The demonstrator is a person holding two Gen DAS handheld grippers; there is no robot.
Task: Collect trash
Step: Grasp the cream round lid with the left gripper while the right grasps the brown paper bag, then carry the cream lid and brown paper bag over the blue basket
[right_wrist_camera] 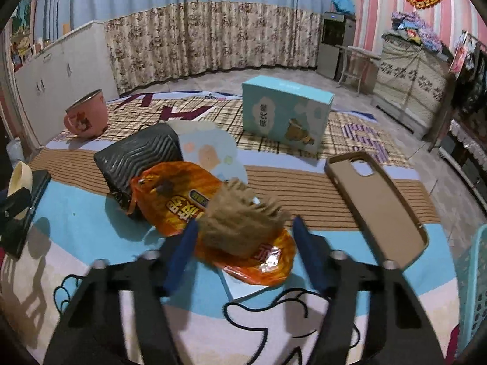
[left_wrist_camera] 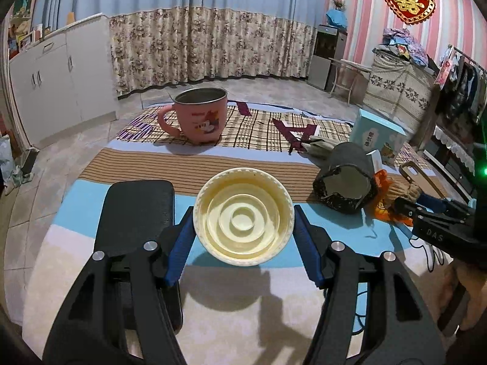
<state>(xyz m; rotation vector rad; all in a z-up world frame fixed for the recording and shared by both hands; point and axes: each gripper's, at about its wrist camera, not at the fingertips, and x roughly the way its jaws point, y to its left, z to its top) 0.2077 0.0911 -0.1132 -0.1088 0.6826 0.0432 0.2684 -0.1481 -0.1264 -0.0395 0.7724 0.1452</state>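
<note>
My left gripper (left_wrist_camera: 243, 217) is shut on a cream plastic cup (left_wrist_camera: 243, 216), held on its side with its open mouth toward the camera, above the striped cloth. The cup also shows at the left edge of the right wrist view (right_wrist_camera: 19, 179). My right gripper (right_wrist_camera: 242, 237) is open around a brown corrugated cardboard scrap (right_wrist_camera: 240, 225) that lies on an orange snack wrapper (right_wrist_camera: 182, 200). Its left finger is close to the scrap; the right finger stands apart. A crushed dark paper cup (right_wrist_camera: 140, 158) lies on its side behind the wrapper, also in the left wrist view (left_wrist_camera: 344, 179).
A pink mug (left_wrist_camera: 197, 115) stands at the back left. A light blue box (right_wrist_camera: 284, 112) stands at the back. A brown phone case (right_wrist_camera: 377, 203) lies to the right. A black phone (left_wrist_camera: 137, 210) lies left of the cup. A teal basket (right_wrist_camera: 473, 286) is at the right edge.
</note>
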